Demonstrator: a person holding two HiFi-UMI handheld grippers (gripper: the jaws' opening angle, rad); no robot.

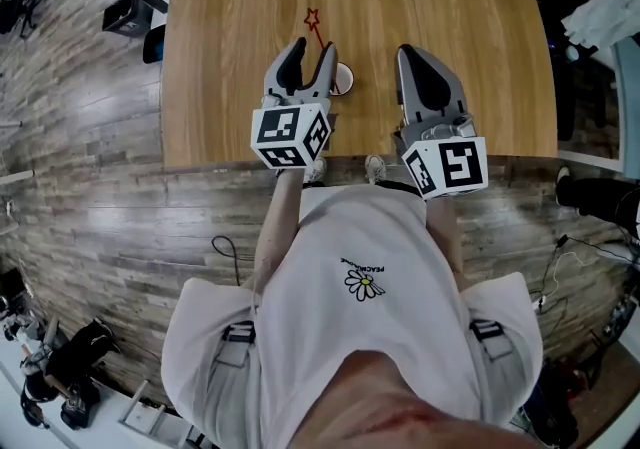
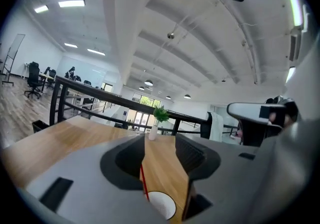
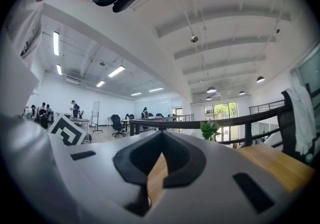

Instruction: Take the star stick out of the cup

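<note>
A thin red star stick [image 1: 313,22] leans out of a small white cup [image 1: 344,80] on the wooden table [image 1: 470,7], its star end pointing to the far side. My left gripper [image 1: 311,49] hovers over the cup's left side with its jaws open. In the left gripper view the red stick [image 2: 143,182] rises just inside the left finger [image 2: 122,160], and the cup's white rim [image 2: 162,204] shows below the gap. No pad presses on the stick. My right gripper [image 1: 415,55] is to the right of the cup, shut and empty; its tips meet in the right gripper view [image 3: 161,135].
A small potted plant in a white vase [image 2: 159,120] stands at the table's far end, with a black railing [image 2: 90,91] behind it. The table's near edge [image 1: 230,163] lies under both grippers. Office chairs and desks stand on the floor beyond.
</note>
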